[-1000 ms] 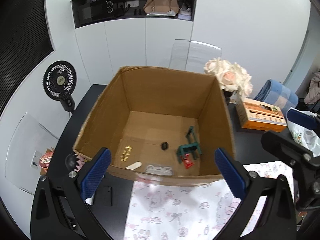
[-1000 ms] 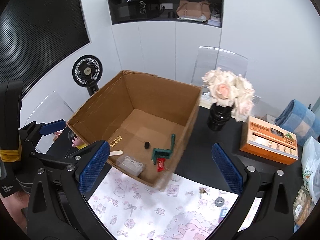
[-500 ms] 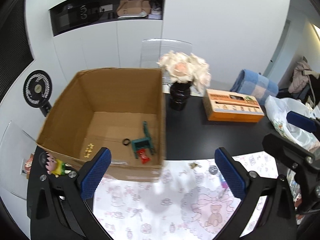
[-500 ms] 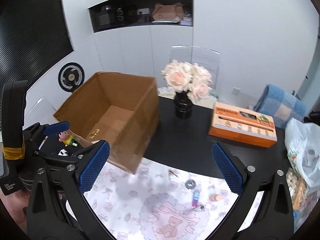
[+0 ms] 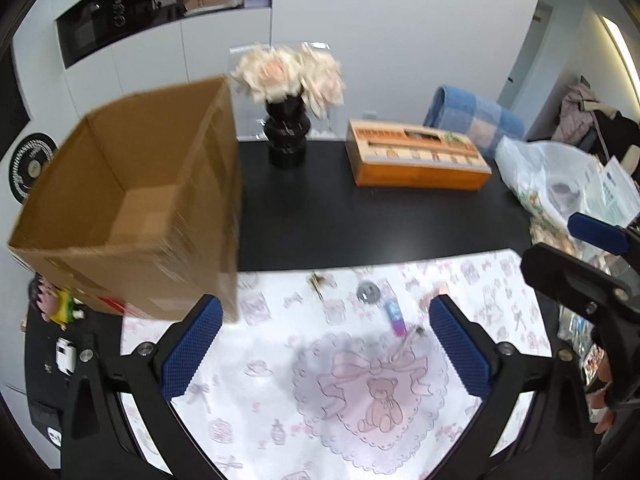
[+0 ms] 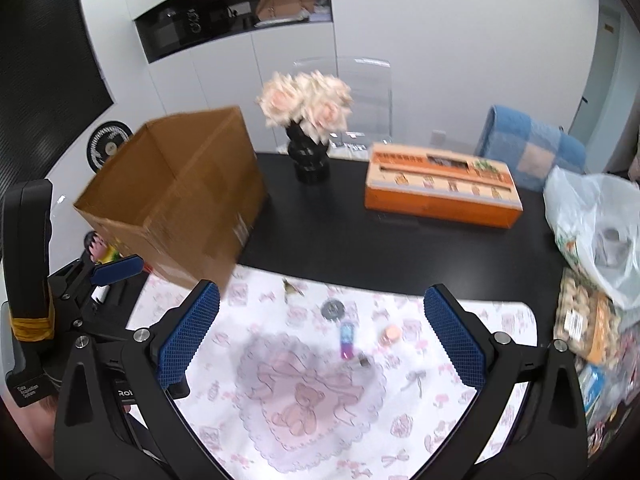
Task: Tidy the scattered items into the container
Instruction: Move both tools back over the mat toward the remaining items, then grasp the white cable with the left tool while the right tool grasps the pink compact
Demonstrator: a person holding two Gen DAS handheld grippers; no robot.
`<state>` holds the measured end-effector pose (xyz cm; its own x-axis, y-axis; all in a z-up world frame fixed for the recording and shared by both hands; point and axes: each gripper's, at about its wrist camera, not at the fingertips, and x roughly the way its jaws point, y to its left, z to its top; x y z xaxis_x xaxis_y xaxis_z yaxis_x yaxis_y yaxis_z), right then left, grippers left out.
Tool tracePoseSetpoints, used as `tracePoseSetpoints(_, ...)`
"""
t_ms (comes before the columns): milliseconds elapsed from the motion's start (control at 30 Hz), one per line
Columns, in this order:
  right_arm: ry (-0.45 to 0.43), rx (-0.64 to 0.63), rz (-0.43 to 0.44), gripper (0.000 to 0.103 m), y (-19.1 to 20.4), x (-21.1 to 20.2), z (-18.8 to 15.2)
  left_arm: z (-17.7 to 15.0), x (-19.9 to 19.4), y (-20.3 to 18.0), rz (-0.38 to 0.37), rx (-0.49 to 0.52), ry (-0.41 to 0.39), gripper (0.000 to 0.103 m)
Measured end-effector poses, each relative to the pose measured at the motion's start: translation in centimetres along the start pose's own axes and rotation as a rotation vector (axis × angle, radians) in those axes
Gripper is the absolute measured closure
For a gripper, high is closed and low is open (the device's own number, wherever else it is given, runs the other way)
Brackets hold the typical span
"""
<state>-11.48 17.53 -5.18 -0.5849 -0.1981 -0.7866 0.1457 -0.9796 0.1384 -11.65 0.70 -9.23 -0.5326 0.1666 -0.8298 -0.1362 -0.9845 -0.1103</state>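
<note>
An open brown cardboard box (image 5: 120, 200) (image 6: 180, 200) stands at the left on the black table. Scattered on the pink patterned cloth (image 5: 360, 400) (image 6: 304, 400) lie a gold trinket (image 5: 318, 282) (image 6: 292, 288), a silver disc (image 5: 368, 291) (image 6: 333, 309), a blue and pink tube (image 5: 394, 316) (image 6: 347, 338) and a small orange cap (image 6: 391, 334). My left gripper (image 5: 326, 344) hangs open above the cloth, holding nothing. My right gripper (image 6: 320, 336) is open too, above the same items and holding nothing.
A black vase of pale roses (image 5: 286, 136) (image 6: 308, 160) and an orange tissue box (image 5: 416, 156) (image 6: 440, 188) stand behind the cloth. A plastic bag (image 6: 596, 216) and snack packs (image 6: 588, 328) crowd the right edge. A small figurine (image 5: 56, 300) lies left of the box.
Both views have swung right, away from the inside of the box and over to the cloth with the small items. The box now sits at the left of each view.
</note>
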Motion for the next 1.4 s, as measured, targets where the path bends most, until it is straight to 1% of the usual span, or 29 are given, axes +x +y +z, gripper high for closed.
tracePoseSetpoints(167, 0.055, 0.028, -0.001, 0.0, -1.7, 2.2, -3.3, -2.6, 3.0, -0.9, -0.009, -0.004, 0.06, 0.0)
tracePoseSetpoints(267, 0.091, 0.05, 0.004, 0.0, -2.5, 3.6, -5.2, -4.2, 4.6, -1.3, -0.001, 0.001, 0.092, 0.0)
tracePoseSetpoints(400, 0.123, 0.059, -0.003, 0.0, -3.4, 5.1, -6.9, -5.8, 6.0, -1.4, -0.009, -0.006, 0.121, 0.0)
tracePoseSetpoints(500, 0.132, 0.056, -0.025, 0.0, -4.1, 6.1, -7.4, -6.7, 7.0, -1.6, -0.016, -0.006, 0.139, 0.0)
tracePoseSetpoints(700, 0.168, 0.079, -0.033, 0.0, -5.9, 8.4, -7.4, -7.9, 9.2, -2.8, -0.037, 0.011, 0.171, 0.0)
tracePoseSetpoints(1000, 0.218, 0.063, -0.056, 0.0, -8.1, 12.6, -7.4, -9.0, 13.7, -6.7, -0.052, 0.074, 0.229, 0.0)
tracePoseSetpoints(1067, 0.232, 0.063, -0.061, 0.0, -8.7, 13.7, -7.5, -9.1, 14.6, -7.4, -0.044, 0.079, 0.239, 0.0)
tracePoseSetpoints(1200, 0.254, 0.069, -0.053, 0.001, -9.7, 15.7, -7.7, -9.1, 16.3, -8.3, -0.051, 0.068, 0.258, 0.0)
tracePoseSetpoints(1233, 0.261, 0.07, -0.051, 0.003, -9.9, 16.1, -7.8, -9.0, 16.7, -8.5, -0.053, 0.068, 0.258, 0.002)
tracePoseSetpoints(1267, 0.268, 0.072, -0.05, 0.003, -10.1, 16.5, -7.9, -9.0, 17.1, -8.7, -0.051, 0.069, 0.261, 0.008)
tracePoseSetpoints(1300, 0.275, 0.073, -0.046, 0.005, -10.2, 16.8, -8.0, -8.9, 17.4, -8.9, -0.046, 0.071, 0.265, 0.012)
tracePoseSetpoints(1367, 0.283, 0.069, -0.038, 0.007, -10.4, 17.4, -8.4, -8.9, 18.1, -9.3, -0.037, 0.074, 0.274, 0.028)
tracePoseSetpoints(1400, 0.287, 0.067, -0.04, 0.009, -10.6, 17.7, -8.5, -8.9, 18.4, -9.4, -0.036, 0.077, 0.279, 0.031)
